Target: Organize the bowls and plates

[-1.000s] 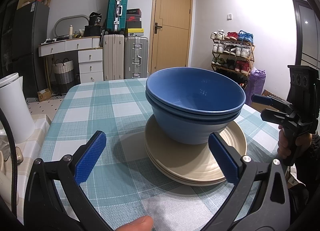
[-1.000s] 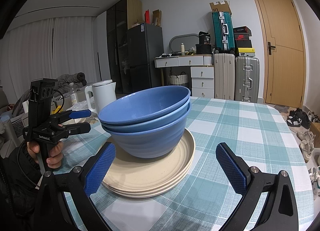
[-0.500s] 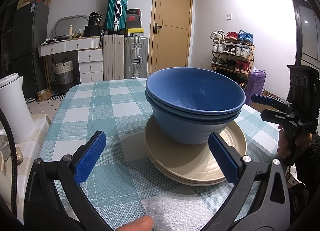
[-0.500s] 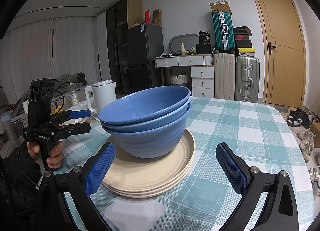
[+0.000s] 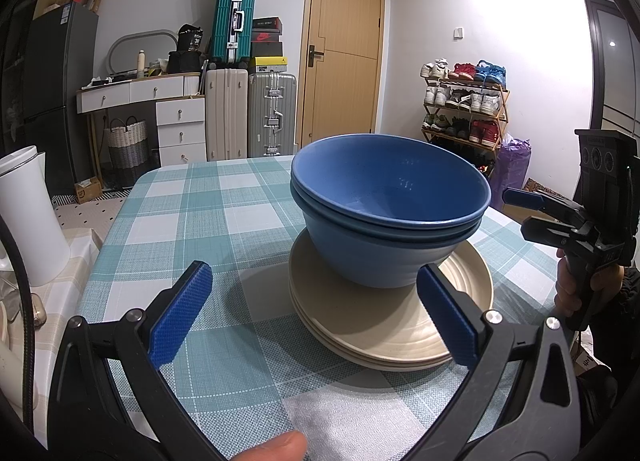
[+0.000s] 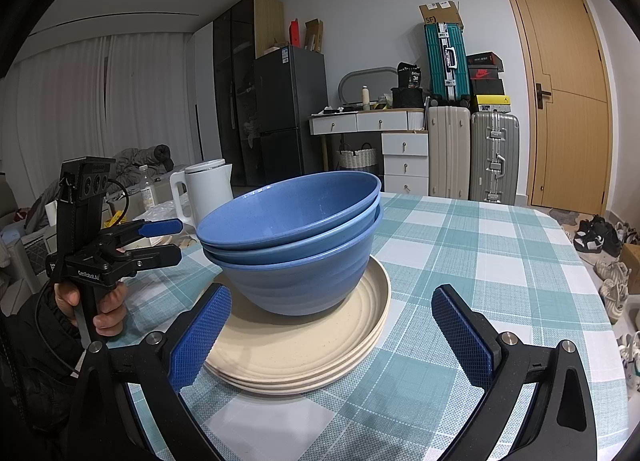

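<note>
Bowls [image 5: 390,221] sit nested in a blue stack on top of a stack of cream plates [image 5: 392,325], and the whole pile rests on a table [image 5: 192,229] covered with a teal and white checked cloth. From the right wrist view the bowls [image 6: 296,245] show three rims one inside another, and the plates [image 6: 304,357] show several edges stacked flush.

The left gripper [image 5: 316,317] is spread wide, its blue-padded fingers [image 5: 180,317] standing either side of the near edge of the plates and touching nothing. One pad overlaps the plate rim in the picture, but whether it touches I cannot tell. A fingertip [image 5: 276,449] shows at the bottom edge of that view.

The right gripper [image 6: 332,337] is also wide apart, with its fingers [image 6: 200,337] flanking the plates and holding nothing. Seen from the left wrist view, the right gripper [image 5: 532,213] is held by a hand [image 5: 576,293] off the far right side of the pile, apart from the bowls. Seen from the right wrist view, the left gripper [image 6: 164,241] is held by a hand [image 6: 100,301] in a dark sleeve, left of the pile and clear of it.

A white kettle [image 6: 204,189] stands beyond the table's left side. Suitcases [image 5: 250,109], a white desk with drawers [image 5: 160,101], a wooden door [image 5: 340,61] and a shoe rack [image 5: 464,101] line the walls behind.
</note>
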Available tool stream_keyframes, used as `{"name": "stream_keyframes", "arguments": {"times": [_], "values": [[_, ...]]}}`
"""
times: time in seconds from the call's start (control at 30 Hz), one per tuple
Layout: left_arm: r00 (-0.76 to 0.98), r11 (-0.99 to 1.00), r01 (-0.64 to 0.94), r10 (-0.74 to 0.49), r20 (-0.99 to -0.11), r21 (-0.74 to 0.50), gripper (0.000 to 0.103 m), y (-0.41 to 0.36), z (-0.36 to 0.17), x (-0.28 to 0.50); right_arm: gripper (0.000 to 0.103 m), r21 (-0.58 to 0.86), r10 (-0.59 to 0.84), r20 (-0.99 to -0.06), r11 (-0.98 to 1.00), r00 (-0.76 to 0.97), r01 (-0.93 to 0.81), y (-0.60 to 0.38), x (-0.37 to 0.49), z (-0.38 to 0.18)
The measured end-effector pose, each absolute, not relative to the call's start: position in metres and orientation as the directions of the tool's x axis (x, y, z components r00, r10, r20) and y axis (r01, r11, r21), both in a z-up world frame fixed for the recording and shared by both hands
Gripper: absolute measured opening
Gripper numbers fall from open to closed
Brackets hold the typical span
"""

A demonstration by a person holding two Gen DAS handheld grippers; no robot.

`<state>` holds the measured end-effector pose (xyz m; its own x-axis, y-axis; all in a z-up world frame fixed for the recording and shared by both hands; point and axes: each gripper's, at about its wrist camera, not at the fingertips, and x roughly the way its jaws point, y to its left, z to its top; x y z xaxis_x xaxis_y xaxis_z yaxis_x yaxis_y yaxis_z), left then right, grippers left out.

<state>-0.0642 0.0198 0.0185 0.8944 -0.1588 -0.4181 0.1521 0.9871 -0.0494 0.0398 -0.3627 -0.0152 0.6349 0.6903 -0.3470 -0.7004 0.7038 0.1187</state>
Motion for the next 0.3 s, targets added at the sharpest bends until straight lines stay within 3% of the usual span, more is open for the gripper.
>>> {"name": "stream_keyframes", "arguments": {"times": [0.3], "values": [[0.896,0.986,0.158,-0.164,-0.413,-0.048,0.102,0.0152,0.0174,-0.0657,0.102,0.119,0.690,-0.347,0.704,0.635,-0.700,-0.3627,0.0399,-0.0149]]}}
